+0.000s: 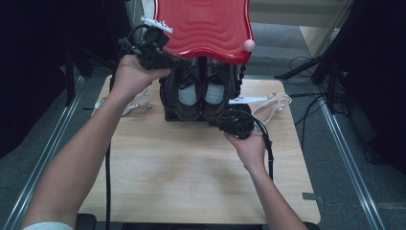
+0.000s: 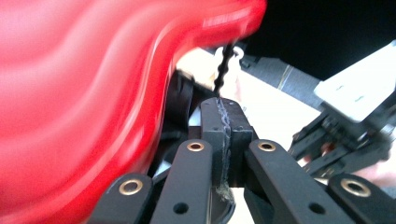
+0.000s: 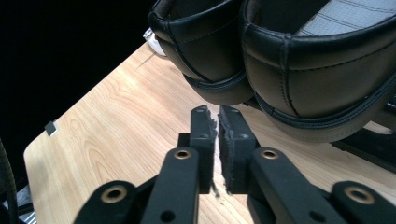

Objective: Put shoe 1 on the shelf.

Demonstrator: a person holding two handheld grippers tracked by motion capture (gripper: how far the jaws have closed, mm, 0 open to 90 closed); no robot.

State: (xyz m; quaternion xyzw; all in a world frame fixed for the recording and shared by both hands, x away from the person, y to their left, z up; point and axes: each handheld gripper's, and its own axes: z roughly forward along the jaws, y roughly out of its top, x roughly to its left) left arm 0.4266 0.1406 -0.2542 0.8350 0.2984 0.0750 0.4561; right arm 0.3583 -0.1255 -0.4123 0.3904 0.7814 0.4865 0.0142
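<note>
On the far left of the table (image 1: 191, 172), a white cable (image 1: 139, 101) lies partly behind the person's left hand (image 1: 130, 76), which holds the left gripper (image 1: 178, 61) raised against the near left edge of a wavy red lid (image 1: 203, 26). In the left gripper view its jaws are pressed together with nothing visible between them, just beside the lid's red rim, and a thin black chain (image 2: 223, 67) hangs down from that rim beyond the jaw tips. Below the lid, at the far middle of the table, a pair of dark leather shoes (image 1: 201, 93) sits heels toward the person on a black stand (image 1: 182, 116). A small pink ball (image 1: 249, 45) sits at the lid's near right corner. The right hand (image 1: 249, 146) holds the right gripper (image 1: 223, 123) low at the near right corner of the stand; in the right gripper view its jaws are closed on nothing, their tips just below the heels of the shoes (image 3: 280, 60). To the right, a white power strip (image 1: 249, 100) and its looped cord (image 1: 275, 105) lie on the table.
</note>
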